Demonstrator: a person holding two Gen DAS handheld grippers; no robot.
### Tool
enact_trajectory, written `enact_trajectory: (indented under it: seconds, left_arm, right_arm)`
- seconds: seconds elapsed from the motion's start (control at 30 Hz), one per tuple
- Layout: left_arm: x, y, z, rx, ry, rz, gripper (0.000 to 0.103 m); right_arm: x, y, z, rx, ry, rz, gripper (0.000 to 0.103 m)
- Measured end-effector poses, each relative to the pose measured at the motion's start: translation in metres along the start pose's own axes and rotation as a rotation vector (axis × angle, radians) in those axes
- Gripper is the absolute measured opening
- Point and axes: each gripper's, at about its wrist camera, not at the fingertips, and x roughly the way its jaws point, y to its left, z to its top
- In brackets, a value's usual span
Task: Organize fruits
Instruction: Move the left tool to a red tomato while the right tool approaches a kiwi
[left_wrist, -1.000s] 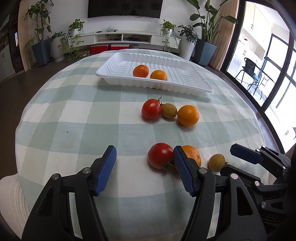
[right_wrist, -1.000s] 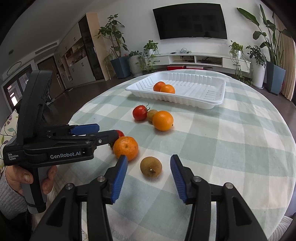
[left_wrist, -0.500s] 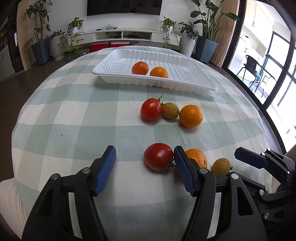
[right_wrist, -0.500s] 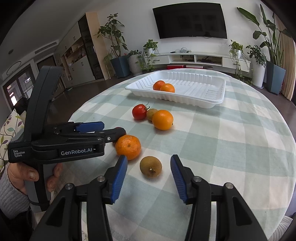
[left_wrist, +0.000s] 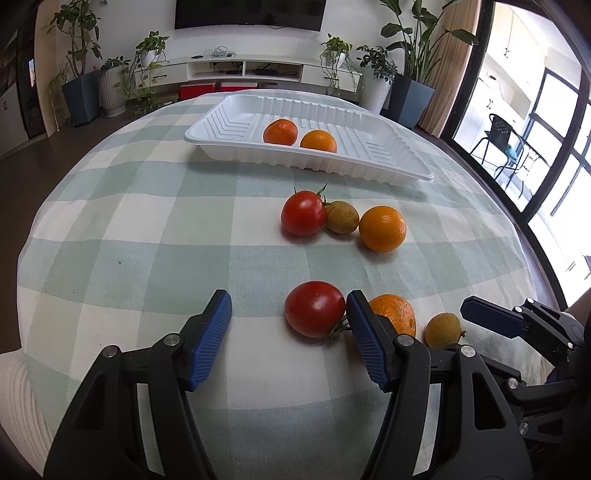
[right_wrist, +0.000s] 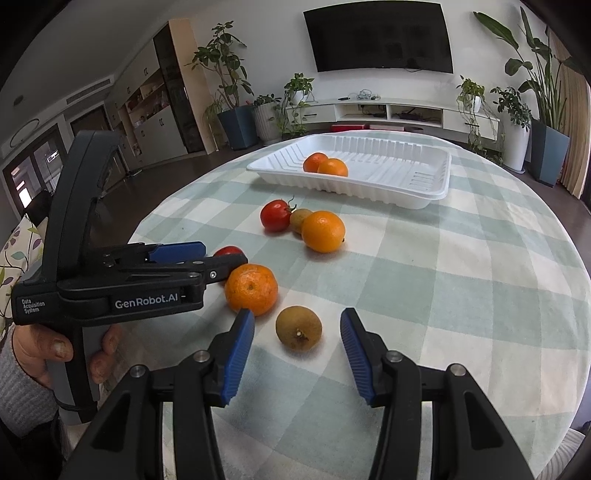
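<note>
Fruit on cloth: near tomato (left_wrist: 314, 308) between left gripper (left_wrist: 286, 341) pads, its right side against one pad, other pad clear.
Left claw: released.
Right gripper (right_wrist: 297, 350): released, flanking brown fruit (right_wrist: 298, 327) without touching.
Tray (left_wrist: 388, 162): holds two oranges (left_wrist: 280, 132).

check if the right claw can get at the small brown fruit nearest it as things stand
Probably yes: the right claw stands open with the brown fruit between its pads, untouched. The mandarin sits close by its left pad.
</note>
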Motion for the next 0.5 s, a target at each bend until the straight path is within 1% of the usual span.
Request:
enact_trajectory:
  seconds: [0.1, 0.2, 0.23, 0.5]
  left_arm:
    - [0.0, 0.0, 0.0, -0.003, -0.002, -0.004, 0.061]
    - [0.0, -0.001, -0.001, -0.005, -0.003, -0.018, 0.058]
    - [0.0, -0.001, -0.001, -0.007, -0.003, -0.028, 0.056]
    - [0.002, -0.001, -0.002, -0.014, 0.001, -0.053, 0.05]
  right_arm:
    - [0.003, 0.001, -0.001, -0.003, 0.013, -0.007, 0.052]
    - [0.007, 0.002, -0.001, -0.005, 0.027, -0.015, 0.052]
    - [0.007, 0.002, -0.002, -0.006, 0.031, -0.019, 0.05]
    - [0.011, 0.002, -0.001, 0.0, 0.047, -0.023, 0.039]
